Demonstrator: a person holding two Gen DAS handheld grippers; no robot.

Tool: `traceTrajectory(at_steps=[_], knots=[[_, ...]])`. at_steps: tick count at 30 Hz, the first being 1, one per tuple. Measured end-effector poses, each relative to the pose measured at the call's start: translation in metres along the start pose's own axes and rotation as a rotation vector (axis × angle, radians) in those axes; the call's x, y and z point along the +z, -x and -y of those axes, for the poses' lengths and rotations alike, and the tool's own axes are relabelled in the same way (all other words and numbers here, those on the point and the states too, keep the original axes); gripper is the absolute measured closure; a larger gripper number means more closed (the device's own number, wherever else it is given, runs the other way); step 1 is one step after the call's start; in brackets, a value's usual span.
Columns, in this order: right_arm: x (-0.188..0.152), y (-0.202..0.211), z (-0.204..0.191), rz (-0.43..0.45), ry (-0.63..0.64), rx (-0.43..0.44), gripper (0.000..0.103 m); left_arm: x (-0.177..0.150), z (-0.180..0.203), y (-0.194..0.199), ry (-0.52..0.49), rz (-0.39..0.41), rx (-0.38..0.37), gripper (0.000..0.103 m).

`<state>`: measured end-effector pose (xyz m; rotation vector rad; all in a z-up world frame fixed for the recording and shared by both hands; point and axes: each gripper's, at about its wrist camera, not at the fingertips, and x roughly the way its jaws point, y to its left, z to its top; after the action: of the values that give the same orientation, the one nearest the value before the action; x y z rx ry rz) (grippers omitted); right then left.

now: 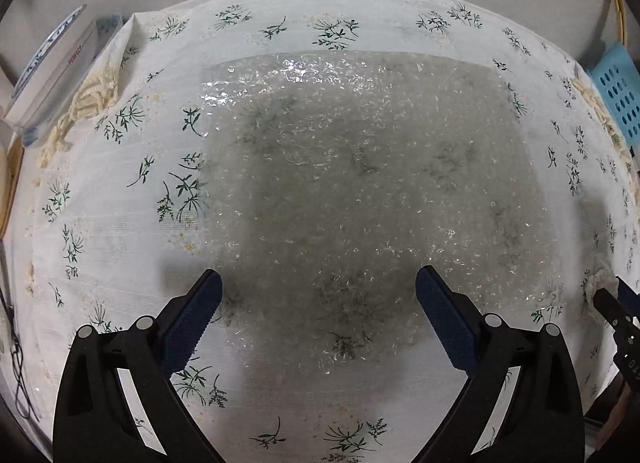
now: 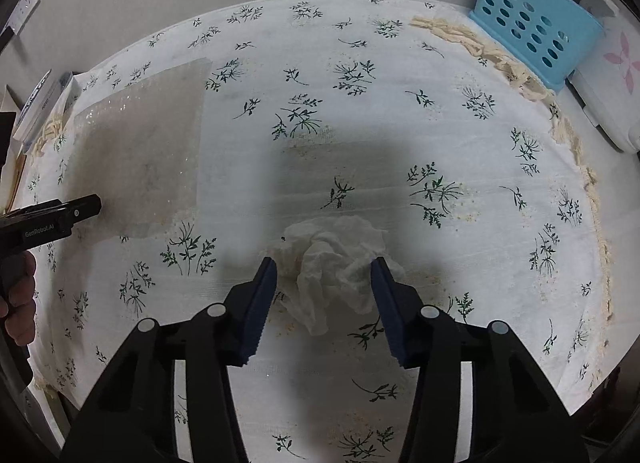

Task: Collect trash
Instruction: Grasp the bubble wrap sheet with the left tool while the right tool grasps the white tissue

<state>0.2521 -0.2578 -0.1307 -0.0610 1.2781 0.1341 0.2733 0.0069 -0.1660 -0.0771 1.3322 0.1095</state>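
At the left, the left gripper (image 1: 318, 287) hovers with jaws spread wide over a flat sheet of clear bubble wrap (image 1: 360, 183) lying on the white tablecloth with green sprigs (image 1: 100, 223). It looks light, limp and slick; a pinch at its near edge seems best. To the right, the right gripper (image 2: 324, 275) stands open, its pads flanking a crumpled white paper tissue (image 2: 336, 259), soft and easily squeezed. A light-blue perforated plastic basket (image 2: 532, 27) sits at the far right edge, well clear.
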Motion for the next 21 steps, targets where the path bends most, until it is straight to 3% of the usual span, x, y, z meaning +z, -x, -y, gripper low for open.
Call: traceTrajectory(at_steps=[6,15,17,21], knots=[[0.003,-0.008,0.003,-0.02,-0.019,0.016,0.07,0.009,0.021,0.002,-0.028,-0.028,0.03,0.028],[0.001,-0.012,0.006,-0.031,-0.039,0.041,0.084,0.021,0.043,0.004,-0.041,-0.058,0.023,0.063],[0.001,-0.012,0.007,-0.029,-0.039,0.041,0.087,0.024,0.045,0.005,-0.042,-0.052,0.03,0.078],[0.001,-0.006,0.014,-0.017,-0.048,0.043,0.09,0.022,0.046,0.01,-0.058,-0.039,0.033,0.087]])
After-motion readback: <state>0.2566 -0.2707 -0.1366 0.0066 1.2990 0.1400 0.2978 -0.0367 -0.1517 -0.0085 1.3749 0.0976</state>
